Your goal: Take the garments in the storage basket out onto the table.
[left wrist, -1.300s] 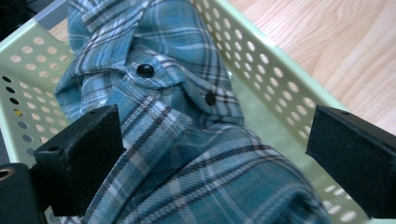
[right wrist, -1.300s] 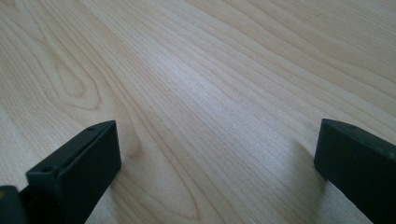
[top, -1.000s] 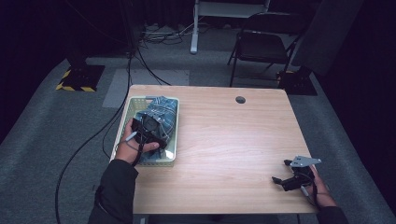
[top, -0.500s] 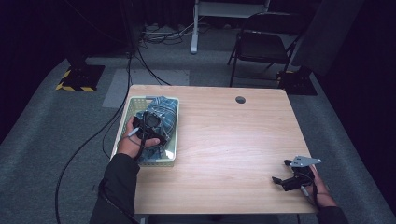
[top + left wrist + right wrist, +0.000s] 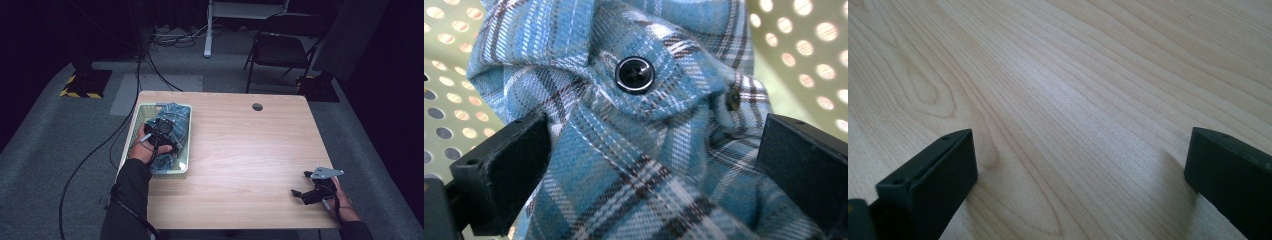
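Note:
A crumpled blue plaid shirt (image 5: 179, 121) lies in a pale green perforated basket (image 5: 135, 121) at the table's left edge. My left gripper (image 5: 161, 134) is pressed down into the shirt, open. In the left gripper view the plaid cloth (image 5: 639, 135) with a black button (image 5: 635, 75) bulges between the two wide-apart jaws of that gripper (image 5: 654, 170). My right gripper (image 5: 300, 183) rests low near the table's front right corner, open. Bare wood lies between its jaws (image 5: 1078, 165).
The wooden table (image 5: 240, 150) has a small round cable hole (image 5: 257, 106) at its far side. A folding chair (image 5: 280, 47) stands behind the table, and cables run across the grey floor (image 5: 100, 145) to the left.
My left gripper has edged slightly farther over the shirt in the basket. The right gripper has stayed in place.

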`<state>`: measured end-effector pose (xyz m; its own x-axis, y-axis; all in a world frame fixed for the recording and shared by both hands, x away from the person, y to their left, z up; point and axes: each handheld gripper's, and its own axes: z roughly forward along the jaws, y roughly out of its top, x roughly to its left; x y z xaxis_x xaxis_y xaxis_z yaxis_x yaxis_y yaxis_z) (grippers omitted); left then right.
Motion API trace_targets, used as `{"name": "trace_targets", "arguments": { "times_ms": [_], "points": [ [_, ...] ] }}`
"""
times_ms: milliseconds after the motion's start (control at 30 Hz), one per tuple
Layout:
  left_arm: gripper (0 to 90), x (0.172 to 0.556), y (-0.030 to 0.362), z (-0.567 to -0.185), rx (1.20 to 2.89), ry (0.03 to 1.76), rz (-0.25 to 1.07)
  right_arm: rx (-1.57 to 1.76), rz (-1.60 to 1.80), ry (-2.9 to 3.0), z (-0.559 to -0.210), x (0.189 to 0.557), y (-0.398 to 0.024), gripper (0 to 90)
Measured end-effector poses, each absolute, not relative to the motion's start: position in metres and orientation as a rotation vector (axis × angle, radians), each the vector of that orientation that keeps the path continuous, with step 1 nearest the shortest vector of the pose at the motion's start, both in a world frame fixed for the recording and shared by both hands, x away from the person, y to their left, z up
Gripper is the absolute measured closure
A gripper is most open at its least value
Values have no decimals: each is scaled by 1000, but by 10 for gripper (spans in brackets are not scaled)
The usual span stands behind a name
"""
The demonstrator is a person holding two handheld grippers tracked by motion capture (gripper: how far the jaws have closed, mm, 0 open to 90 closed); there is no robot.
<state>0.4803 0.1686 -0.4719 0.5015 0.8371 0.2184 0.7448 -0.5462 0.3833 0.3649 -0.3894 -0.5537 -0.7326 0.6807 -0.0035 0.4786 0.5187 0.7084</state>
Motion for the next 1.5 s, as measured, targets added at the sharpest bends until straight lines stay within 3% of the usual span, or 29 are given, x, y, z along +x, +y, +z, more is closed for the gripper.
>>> {"name": "trace_targets", "arguments": {
  "times_ms": [500, 1033, 1500],
  "points": [
    [0, 490, 165, -492, 2522, 1423, 630, 973, 1029, 2481, -554, 365, -389, 4],
    [25, 494, 164, -504, 2504, 1470, 562, 973, 1029, 2481, -554, 365, -389, 4],
    [354, 492, 162, -502, 2505, 1518, 625, 972, 1029, 2482, -554, 365, -389, 5]
  ]
}}
